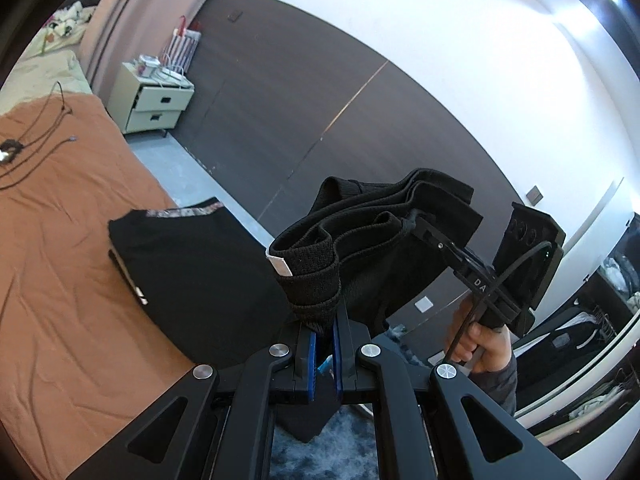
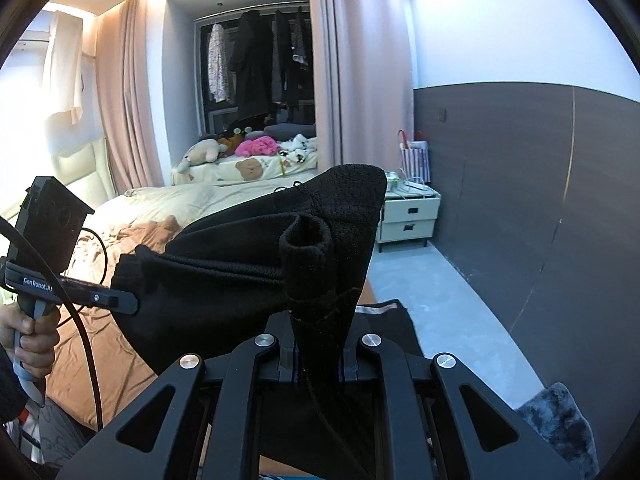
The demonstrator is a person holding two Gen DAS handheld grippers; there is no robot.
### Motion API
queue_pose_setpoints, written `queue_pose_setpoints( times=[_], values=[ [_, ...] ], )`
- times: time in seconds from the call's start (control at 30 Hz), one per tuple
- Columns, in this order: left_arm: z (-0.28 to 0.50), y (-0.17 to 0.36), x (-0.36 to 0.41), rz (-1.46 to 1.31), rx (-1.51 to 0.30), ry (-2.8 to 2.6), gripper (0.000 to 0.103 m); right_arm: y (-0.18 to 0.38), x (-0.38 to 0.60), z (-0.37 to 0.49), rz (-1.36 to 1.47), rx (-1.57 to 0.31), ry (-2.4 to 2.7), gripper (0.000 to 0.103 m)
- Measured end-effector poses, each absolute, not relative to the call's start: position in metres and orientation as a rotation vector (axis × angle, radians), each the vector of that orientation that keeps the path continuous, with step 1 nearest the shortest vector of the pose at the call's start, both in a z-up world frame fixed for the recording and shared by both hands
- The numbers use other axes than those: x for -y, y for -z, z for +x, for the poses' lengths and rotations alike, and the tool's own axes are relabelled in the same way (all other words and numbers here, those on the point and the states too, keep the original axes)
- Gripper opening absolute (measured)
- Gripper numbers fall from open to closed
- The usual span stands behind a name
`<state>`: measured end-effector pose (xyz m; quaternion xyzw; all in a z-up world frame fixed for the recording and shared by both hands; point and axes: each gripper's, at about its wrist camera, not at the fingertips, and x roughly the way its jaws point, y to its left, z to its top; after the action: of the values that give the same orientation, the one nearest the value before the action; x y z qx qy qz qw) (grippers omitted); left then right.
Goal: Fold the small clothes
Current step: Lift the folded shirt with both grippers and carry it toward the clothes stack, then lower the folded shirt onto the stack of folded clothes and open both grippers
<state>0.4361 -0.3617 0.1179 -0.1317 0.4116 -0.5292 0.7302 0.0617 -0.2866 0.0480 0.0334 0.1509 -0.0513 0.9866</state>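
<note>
Both finger pairs are clamped on your black garment (image 1: pixel 372 248), left gripper (image 1: pixel 325 332) at its waistband, right gripper (image 2: pixel 316 344) at the opposite end, holding it aloft with the folded black pile (image 1: pixel 188 264) on the bed (image 1: pixel 60 280) at 9 o'clock.

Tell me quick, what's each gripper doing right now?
Left gripper: closed on the black garment.
Right gripper: closed on the same garment.

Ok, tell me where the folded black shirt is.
In the left wrist view, the folded black shirt lies on the orange bedsheet at the bed's edge, left of the held black garment.
</note>
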Motion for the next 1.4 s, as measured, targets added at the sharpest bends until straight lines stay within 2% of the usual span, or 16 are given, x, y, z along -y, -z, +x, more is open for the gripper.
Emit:
queue_pose_setpoints(
  times=[0.4, 0.83, 1.1, 1.13, 1.17, 1.23, 1.27, 1.3, 1.4],
  values=[
    [0.478, -0.070, 0.408, -0.312, -0.978, 1.069, 0.006, -0.025, 0.292, 0.137, 0.169, -0.351, 0.126, 0.009],
    [0.546, -0.023, 0.413, -0.330, -1.023, 0.945, 0.006, -0.017, 0.307, 0.214, 0.191, -0.450, 0.104, 0.009],
    [0.580, 0.007, 0.417, -0.309, -1.042, 0.849, 0.007, -0.010, 0.336, 0.223, 0.198, -0.514, 0.106, 0.009],
    [0.586, 0.010, 0.418, -0.295, -1.041, 0.817, 0.009, -0.010, 0.339, 0.227, 0.197, -0.529, 0.127, 0.009],
    [0.591, 0.014, 0.418, -0.290, -1.049, 0.792, 0.013, -0.008, 0.340, 0.225, 0.204, -0.549, 0.147, 0.013],
    [0.600, 0.024, 0.414, -0.323, -1.079, 0.756, 0.038, -0.009, 0.349, 0.232, 0.224, -0.595, 0.206, 0.035],
    [0.601, 0.027, 0.412, -0.333, -1.079, 0.749, 0.044, -0.011, 0.351, 0.233, 0.218, -0.592, 0.214, 0.053],
    [0.600, 0.030, 0.409, -0.331, -1.072, 0.737, 0.051, -0.015, 0.353, 0.227, 0.217, -0.575, 0.222, 0.060],
    [0.601, 0.037, 0.404, -0.325, -1.078, 0.723, 0.053, -0.020, 0.364, 0.203, 0.252, -0.542, 0.207, 0.060]
  ],
)
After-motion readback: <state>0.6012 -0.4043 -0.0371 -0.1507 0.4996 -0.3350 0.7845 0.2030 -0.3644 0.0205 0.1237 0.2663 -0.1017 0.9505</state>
